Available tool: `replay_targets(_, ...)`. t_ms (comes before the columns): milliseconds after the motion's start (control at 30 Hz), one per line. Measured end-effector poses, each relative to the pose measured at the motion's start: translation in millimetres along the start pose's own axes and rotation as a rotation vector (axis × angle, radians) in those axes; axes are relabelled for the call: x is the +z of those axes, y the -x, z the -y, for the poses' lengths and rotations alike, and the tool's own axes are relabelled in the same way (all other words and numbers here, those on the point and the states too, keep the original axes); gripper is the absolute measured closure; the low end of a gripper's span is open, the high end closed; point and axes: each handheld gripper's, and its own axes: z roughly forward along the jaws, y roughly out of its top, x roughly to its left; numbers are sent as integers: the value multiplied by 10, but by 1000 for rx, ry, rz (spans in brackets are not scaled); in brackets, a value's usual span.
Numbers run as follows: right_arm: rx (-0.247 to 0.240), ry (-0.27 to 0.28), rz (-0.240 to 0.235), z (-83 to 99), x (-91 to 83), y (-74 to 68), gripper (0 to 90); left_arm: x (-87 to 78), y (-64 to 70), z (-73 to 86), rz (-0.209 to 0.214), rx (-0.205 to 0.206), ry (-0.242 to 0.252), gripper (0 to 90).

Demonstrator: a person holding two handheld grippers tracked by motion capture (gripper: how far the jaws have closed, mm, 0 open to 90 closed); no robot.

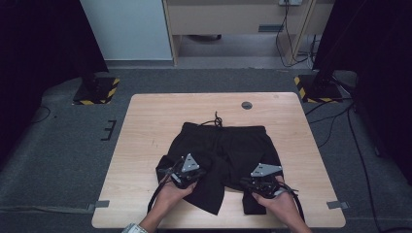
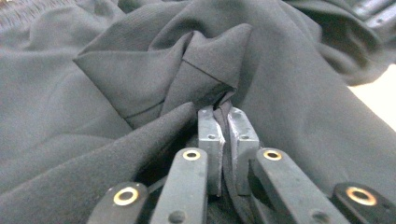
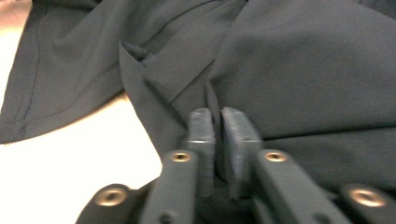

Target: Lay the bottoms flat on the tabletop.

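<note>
Fingers [image 2: 212, 135] pinch shorts [image 1: 228, 145]; drawstring [image 1: 216, 120] beyond.

Bare table [image 1: 145, 121] all around the shorts [image 1: 228, 145]; no obstacles.

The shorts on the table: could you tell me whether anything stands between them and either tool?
Nothing visible does. Both the left tool and the right tool are already shut on folds of the shorts.

Two black grippers, left gripper [image 1: 187, 171] and right gripper [image 1: 262, 180], each topped with a grey three-cornered plate, trailing black cable. Grey pads [image 2: 211, 133] on black arms; brass-ringed pivot screws below. Light patterned cuff [image 1: 130, 227] behind left gripper.
</note>
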Motion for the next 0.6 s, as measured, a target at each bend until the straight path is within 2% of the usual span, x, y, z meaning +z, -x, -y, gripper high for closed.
replay_targets(33,0,0,0,0,0,0,695,0,0,0,0,0,0,814)
replay_targets(67,-12,14,10,2,-25,8,505,-58,13,58,1,-39,15,803)
replay_targets(100,-12,14,10,2,-25,8,505,-58,13,58,1,-39,15,790)
replay_targets(133,-9,26,17,1,-56,11,442,-76,34,78,3,-34,17,790)
replay_targets(167,-22,58,56,-23,-157,5,314,-97,63,93,1,-25,18,743)
replay_targets(200,-22,58,56,-23,-157,5,314,-108,77,97,4,-27,20,743)
replay_targets(233,-12,91,81,-51,-257,23,209,-141,96,91,-1,-30,33,636)
replay_targets(267,-12,91,81,-51,-257,23,209,-141,96,91,-1,-30,33,586)
replay_targets(300,-18,120,85,-77,-363,60,126,-188,96,70,-17,-32,49,516)
replay_targets(333,-18,120,85,-77,-363,60,126,-188,96,70,-17,-32,49,458)
replay_targets(367,-26,132,93,-87,-409,85,106,-237,82,53,-31,-41,67,458)
replay_targets(400,-26,147,102,-101,-464,131,94,-273,71,40,-43,-45,76,383)
replay_targets(433,-13,176,110,-129,-537,230,112,-384,34,1,-75,-39,97,311)
replay_targets(467,-13,176,110,-129,-537,230,112,-384,34,1,-75,-39,97,289)
replay_targets(500,21,231,111,-160,-592,420,164,-501,-33,-41,-97,-58,138,269)
replay_targets(533,21,231,111,-160,-592,420,164,-501,-33,-41,-97,-58,138,252)
replay_targets(567,30,251,115,-163,-587,494,194,-554,-71,-62,-114,-82,165,252)
replay_targets(600,49,245,133,-174,-565,596,214,-612,-128,-96,-131,-97,182,227)
